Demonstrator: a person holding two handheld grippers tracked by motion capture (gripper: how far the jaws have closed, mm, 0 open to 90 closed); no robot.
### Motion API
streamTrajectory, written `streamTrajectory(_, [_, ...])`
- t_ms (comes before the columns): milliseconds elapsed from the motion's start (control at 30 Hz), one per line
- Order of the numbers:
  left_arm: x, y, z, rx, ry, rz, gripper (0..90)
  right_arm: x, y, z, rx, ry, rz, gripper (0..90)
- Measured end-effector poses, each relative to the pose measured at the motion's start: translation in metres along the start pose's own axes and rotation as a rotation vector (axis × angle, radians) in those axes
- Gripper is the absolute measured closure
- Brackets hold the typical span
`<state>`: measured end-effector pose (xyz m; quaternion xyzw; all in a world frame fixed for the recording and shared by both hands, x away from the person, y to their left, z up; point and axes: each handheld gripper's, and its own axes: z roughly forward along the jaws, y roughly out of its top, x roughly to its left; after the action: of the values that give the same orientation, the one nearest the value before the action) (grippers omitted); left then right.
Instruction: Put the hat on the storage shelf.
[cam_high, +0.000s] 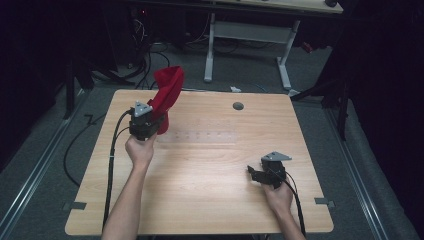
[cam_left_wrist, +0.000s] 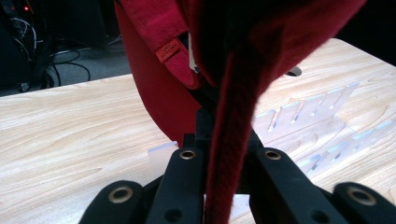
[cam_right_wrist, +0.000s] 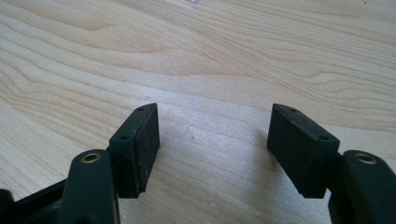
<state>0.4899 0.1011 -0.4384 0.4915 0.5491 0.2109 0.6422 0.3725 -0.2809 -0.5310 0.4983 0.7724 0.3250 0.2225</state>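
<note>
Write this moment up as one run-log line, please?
left gripper: shut on red cloth, lifted over table | right gripper: open, nothing between jaws, low over table

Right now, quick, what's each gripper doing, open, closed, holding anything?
Left gripper: closed on the red cloth, lifted above the table.
Right gripper: open, nothing between its jaws, low over the table.

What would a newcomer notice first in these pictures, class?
The red cloth stands out, lifted above the far left part of the wooden table and clamped in the left tool. Near the table's right edge, the right tool rests low with open, empty jaws.
</note>
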Motion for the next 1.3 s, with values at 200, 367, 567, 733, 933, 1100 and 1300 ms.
streamTrajectory(200, [0.005,-0.009,0.001,0.003,0.012,-0.02,85.3,0.0,0.0,0.0,0.0,0.001,0.0,34.3])
streamTrajectory(367, [0.008,-0.014,0.003,0.006,0.019,-0.026,85.0,0.0,0.0,0.0,0.0,0.0,0.0,34.3])
streamTrajectory(567, [0.014,-0.02,0.0,0.006,0.017,-0.073,83.7,0.0,0.0,0.0,-0.002,-0.001,-0.002,34.3])
streamTrajectory(733, [0.014,-0.023,-0.003,0.03,0.016,-0.064,82.3,0.0,0.0,0.001,0.0,-0.002,0.004,34.4])
streamTrajectory(933, [0.017,-0.029,-0.01,0.065,0.028,-0.059,70.6,0.0,0.0,0.001,0.0,-0.001,0.001,34.1])
streamTrajectory(1100, [0.018,-0.029,-0.018,0.058,0.032,-0.08,56.5,0.0,0.001,0.001,0.001,0.0,0.004,34.0])
streamTrajectory(1300, [0.017,-0.036,-0.021,0.083,0.044,-0.055,40.4,0.0,0.001,0.001,0.001,-0.002,0.007,34.0])
